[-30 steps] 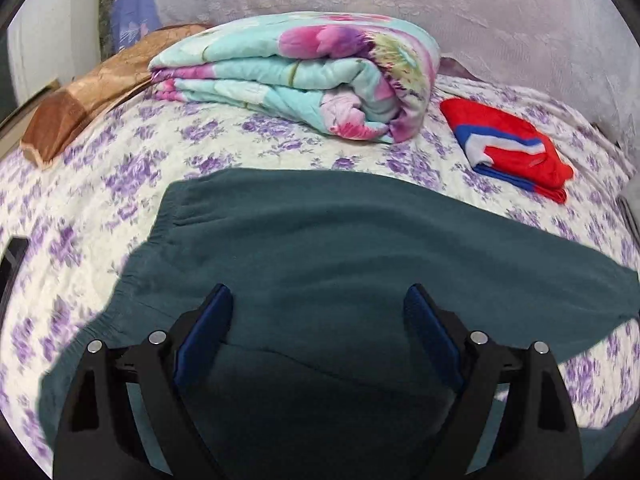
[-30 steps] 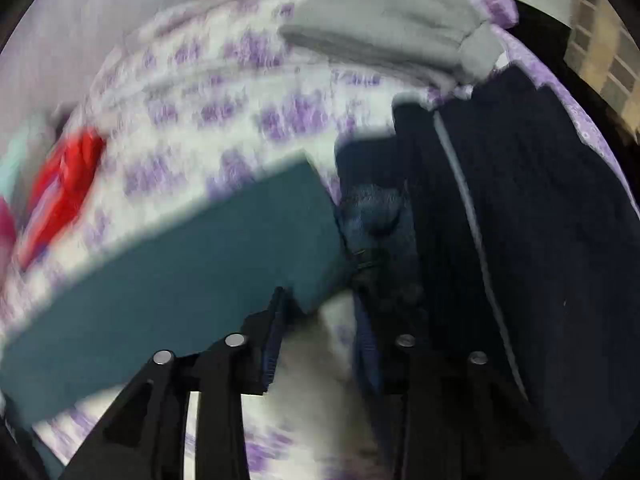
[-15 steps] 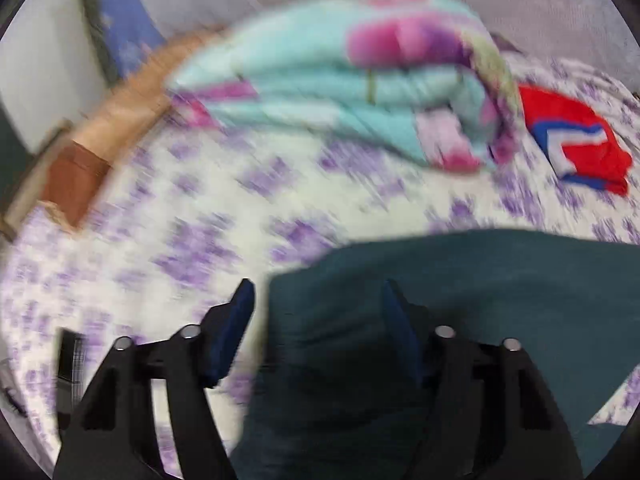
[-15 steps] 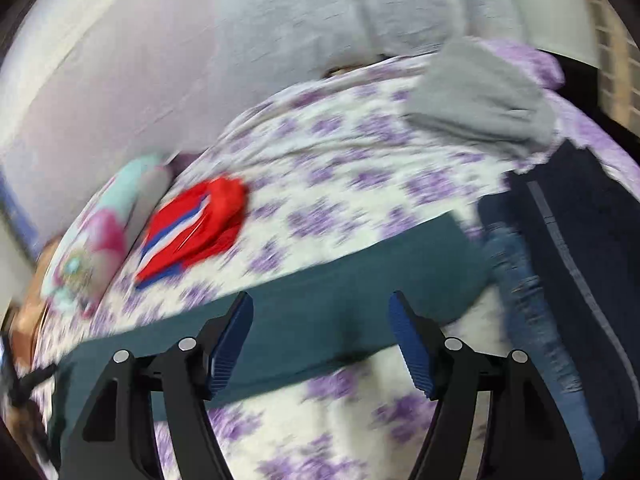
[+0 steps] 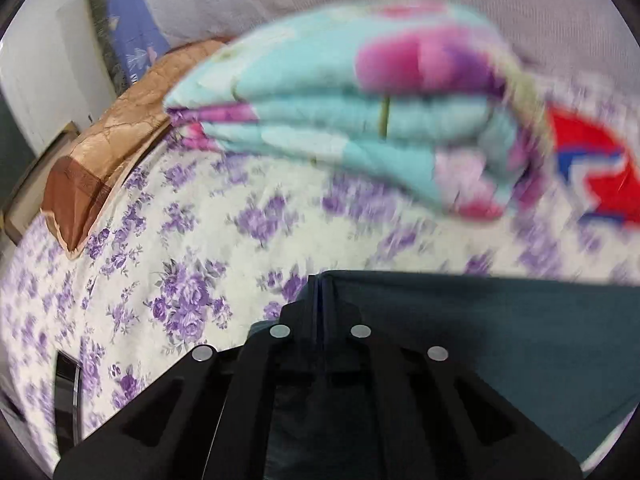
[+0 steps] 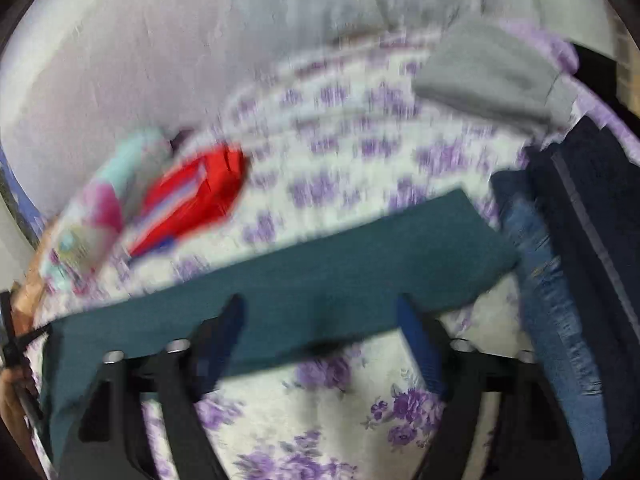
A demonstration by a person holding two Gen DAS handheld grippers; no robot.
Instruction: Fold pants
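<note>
Dark teal pants (image 6: 328,276) lie stretched flat across a purple-flowered bed sheet (image 6: 320,400). In the left wrist view my left gripper (image 5: 320,292) is shut on the left end of the pants (image 5: 480,340), which spread away to the right. In the right wrist view my right gripper (image 6: 320,316) is open above the leg part of the pants, its blue-padded fingers (image 6: 416,332) apart and holding nothing. The leg end lies to the right of it.
A folded turquoise floral quilt (image 5: 360,120) and a brown pillow (image 5: 112,160) lie at the far side. A red folded garment (image 6: 192,196), a grey folded garment (image 6: 488,76) and dark blue clothes with jeans (image 6: 580,280) lie on the bed. A phone (image 5: 66,392) lies at left.
My left gripper has moved left to the end of the pants and shut on it. My right gripper has let go of the leg end, opened and pulled back.
</note>
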